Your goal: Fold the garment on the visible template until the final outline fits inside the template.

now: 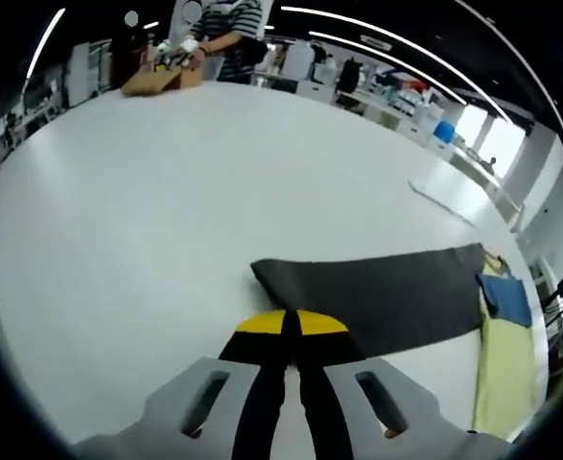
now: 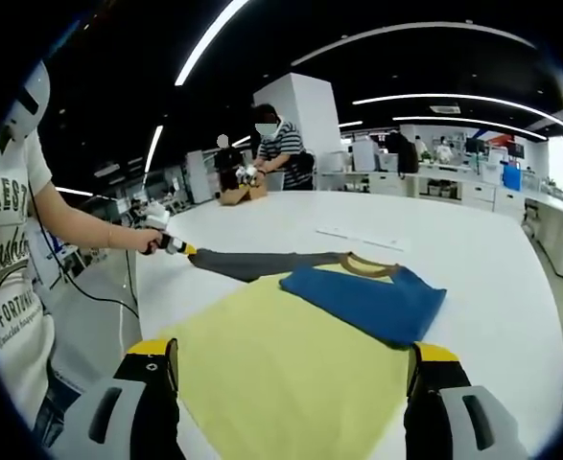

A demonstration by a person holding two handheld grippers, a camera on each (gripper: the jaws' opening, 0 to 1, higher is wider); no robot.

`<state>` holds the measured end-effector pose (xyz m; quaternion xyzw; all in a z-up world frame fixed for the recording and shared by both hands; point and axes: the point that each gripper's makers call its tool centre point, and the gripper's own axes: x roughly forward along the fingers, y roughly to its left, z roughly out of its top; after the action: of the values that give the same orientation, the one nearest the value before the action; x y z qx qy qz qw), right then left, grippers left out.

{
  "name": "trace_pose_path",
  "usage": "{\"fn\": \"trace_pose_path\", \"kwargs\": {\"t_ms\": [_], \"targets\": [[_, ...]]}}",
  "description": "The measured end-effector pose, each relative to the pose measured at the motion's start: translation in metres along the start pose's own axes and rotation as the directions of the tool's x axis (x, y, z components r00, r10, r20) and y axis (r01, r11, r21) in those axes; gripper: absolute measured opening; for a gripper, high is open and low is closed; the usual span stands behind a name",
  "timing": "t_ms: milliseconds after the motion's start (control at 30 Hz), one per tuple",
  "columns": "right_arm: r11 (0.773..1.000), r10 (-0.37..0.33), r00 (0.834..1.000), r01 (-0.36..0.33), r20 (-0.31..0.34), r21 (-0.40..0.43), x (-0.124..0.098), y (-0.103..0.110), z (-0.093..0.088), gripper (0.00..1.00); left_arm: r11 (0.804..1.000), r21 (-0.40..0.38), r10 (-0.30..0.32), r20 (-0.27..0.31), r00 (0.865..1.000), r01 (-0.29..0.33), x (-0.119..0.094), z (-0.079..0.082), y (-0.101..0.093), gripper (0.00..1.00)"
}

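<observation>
**Garment stretched on a white table, one sleeve held**

A large white table [image 1: 166,211] with a smooth, matte top is seen in both views, inside a wide office room with long ceiling light strips [image 2: 204,43] and desks along the far side. At the far edge of the table, in the upper left of the left gripper view, a person in a striped shirt [image 1: 231,24] is seen beside a brown cardboard box [image 1: 161,79]. A thin pale strip [image 1: 444,203] lies flat on the table at the right of that view.

The garment [image 2: 291,374] is spread in the lower centre of the right gripper view: a soft yellow body, a blue sleeve [image 2: 367,302] folded over it, and a dark grey sleeve [image 1: 387,292] pulled out flat and long toward the left.

In the left gripper view, the left gripper [image 1: 292,326] has its yellow-tipped jaws pressed together on the edge of the dark grey sleeve. In the right gripper view, the right gripper [image 2: 295,369] is held with its jaws wide apart over the yellow cloth, and nothing is gripped between them. A person in a printed white T-shirt [image 2: 3,240] is seen at the left edge.
</observation>
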<state>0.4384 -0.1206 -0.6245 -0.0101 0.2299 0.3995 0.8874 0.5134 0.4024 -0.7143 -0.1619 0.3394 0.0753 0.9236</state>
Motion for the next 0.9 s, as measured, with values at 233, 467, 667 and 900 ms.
{"fn": "trace_pose_path", "kwargs": {"t_ms": [233,467,667,900], "targets": [[1.0,0.01,1.0,-0.01,0.011,0.0,0.0,0.004,0.001,0.99,1.0,0.019,-0.022,0.008,1.0,0.022,-0.009,0.002,-0.009,0.0],[1.0,0.017,1.0,-0.017,0.004,-0.002,-0.001,0.007,-0.003,0.99,0.998,0.042,-0.05,0.013,0.999,0.05,-0.019,0.004,-0.018,0.0],[1.0,0.027,1.0,-0.027,0.005,-0.006,-0.004,0.012,-0.004,0.99,0.993,0.081,-0.094,0.033,0.995,0.091,-0.028,0.013,-0.035,0.0],[0.999,0.034,0.999,-0.034,0.001,-0.015,-0.006,0.015,-0.005,0.99,0.983,0.142,-0.123,0.042,0.991,0.116,-0.033,0.021,-0.053,0.0]]}}
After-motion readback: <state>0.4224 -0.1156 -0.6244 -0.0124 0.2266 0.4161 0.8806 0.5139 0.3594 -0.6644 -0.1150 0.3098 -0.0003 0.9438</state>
